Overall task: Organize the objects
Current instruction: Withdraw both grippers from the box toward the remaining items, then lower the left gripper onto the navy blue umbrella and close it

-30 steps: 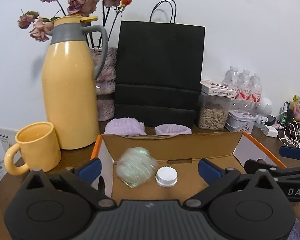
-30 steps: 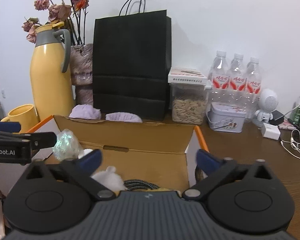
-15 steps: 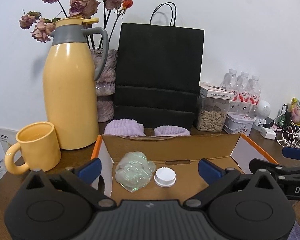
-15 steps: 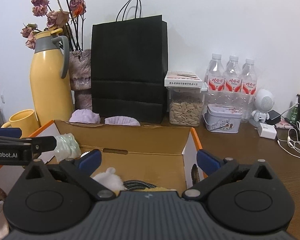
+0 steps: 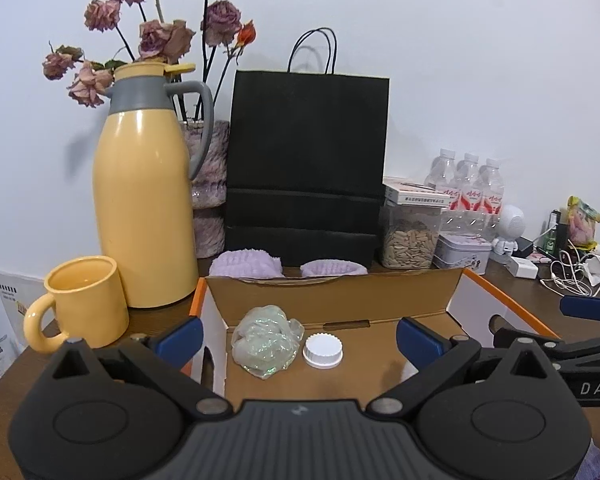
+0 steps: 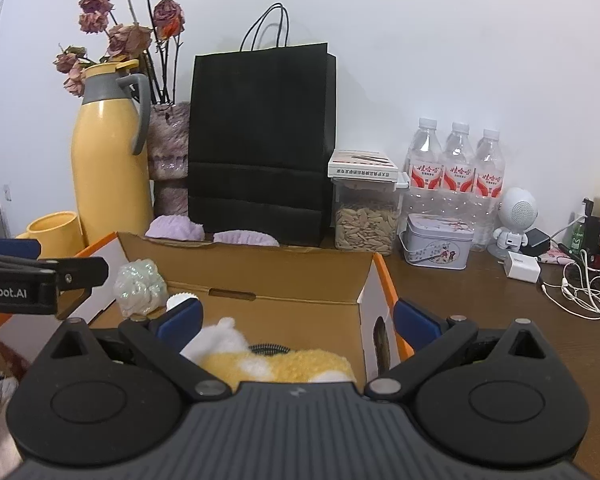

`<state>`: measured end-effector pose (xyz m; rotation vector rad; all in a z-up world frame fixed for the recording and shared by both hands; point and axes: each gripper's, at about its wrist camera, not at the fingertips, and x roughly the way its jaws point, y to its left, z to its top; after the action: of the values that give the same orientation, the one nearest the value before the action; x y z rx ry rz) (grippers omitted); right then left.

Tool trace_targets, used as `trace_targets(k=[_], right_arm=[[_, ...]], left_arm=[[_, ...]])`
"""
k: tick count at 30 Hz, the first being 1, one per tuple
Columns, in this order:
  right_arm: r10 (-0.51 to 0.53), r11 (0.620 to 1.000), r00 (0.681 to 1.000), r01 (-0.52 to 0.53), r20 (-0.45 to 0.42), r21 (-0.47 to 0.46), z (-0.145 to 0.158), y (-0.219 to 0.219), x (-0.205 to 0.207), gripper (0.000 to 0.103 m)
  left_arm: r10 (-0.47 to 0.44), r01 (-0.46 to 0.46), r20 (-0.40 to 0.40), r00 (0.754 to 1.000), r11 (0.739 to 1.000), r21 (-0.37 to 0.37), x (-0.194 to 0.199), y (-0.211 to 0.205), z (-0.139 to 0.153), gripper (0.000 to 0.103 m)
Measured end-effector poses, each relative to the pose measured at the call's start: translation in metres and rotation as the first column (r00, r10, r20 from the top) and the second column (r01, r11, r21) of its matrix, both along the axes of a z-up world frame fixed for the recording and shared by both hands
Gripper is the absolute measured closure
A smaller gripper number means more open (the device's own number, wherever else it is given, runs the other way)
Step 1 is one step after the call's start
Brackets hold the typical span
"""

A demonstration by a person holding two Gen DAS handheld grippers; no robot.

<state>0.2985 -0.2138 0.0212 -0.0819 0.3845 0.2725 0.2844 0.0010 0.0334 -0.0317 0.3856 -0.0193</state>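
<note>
An open cardboard box [image 5: 336, 300] with orange-edged flaps sits in front of me on the brown table; it also shows in the right wrist view [image 6: 260, 276]. Inside lie a crumpled iridescent plastic wad [image 5: 266, 340], also seen from the right wrist [image 6: 140, 286], and a white bottle cap [image 5: 323, 351]. A yellow and white plush toy [image 6: 276, 362] and a dark coiled cable [image 6: 268, 348] lie in the box under my right gripper. My left gripper [image 5: 298, 336] is open and empty over the box. My right gripper [image 6: 296, 316] is open and empty over the box too.
Behind the box stand a yellow thermos jug [image 5: 144, 192], a yellow mug [image 5: 82, 304], a black paper bag [image 5: 306, 168], a vase of dried roses [image 5: 208, 184], two purple fluffy items [image 5: 246, 269], a seed jar [image 6: 364, 216], water bottles [image 6: 456, 160], a tin [image 6: 438, 246] and cables [image 6: 584, 284].
The plastic wad dropped from mid-air and came to rest on the box floor beside the white cap. Both grippers pulled back and rose a little; the plush toy came into the right view.
</note>
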Motion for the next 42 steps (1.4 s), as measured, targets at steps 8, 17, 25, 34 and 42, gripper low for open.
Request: trace_targets(k=[8,17,25,34,42], right_arm=[[-0.011,1.0,1.0,0.011,0.011,-0.006,-0.005,-0.006,-0.029,0.0],[-0.017,1.0,1.0,0.017,-0.003,0.015,-0.013,-0.014,-0.059,0.0],[-0.024,0.999,0.998,0.025,-0.059,0.021,-0.03,-0.02,-0.082,0.0],[-0.021,1.0,0.996,0.022,-0.09,0.006,-0.04,-0.022,-0.104,0.0],[0.015,1.0,0.995,-0.014,-0.101,0.003,-0.042,-0.02,-0.132,0.0]], left_arm=[[-0.021,0.021,0.013,1.0,1.0,0.019,-0.027,-0.003,0.0,0.0],[-0.016,0.016,0.003,1.0,0.999,0.032,-0.059,-0.001,-0.01,0.0],[0.031,-0.03,-0.053,0.998,0.999,0.024,-0.074,0.013,-0.023,0.0],[0.037,-0.037,-0.083,0.996,0.999,-0.001,-0.095,0.026,-0.033,0.0],[0.019,-0.02,-0.091,0.996,1.0,-0.011,-0.118,0.03,-0.033,0.0]])
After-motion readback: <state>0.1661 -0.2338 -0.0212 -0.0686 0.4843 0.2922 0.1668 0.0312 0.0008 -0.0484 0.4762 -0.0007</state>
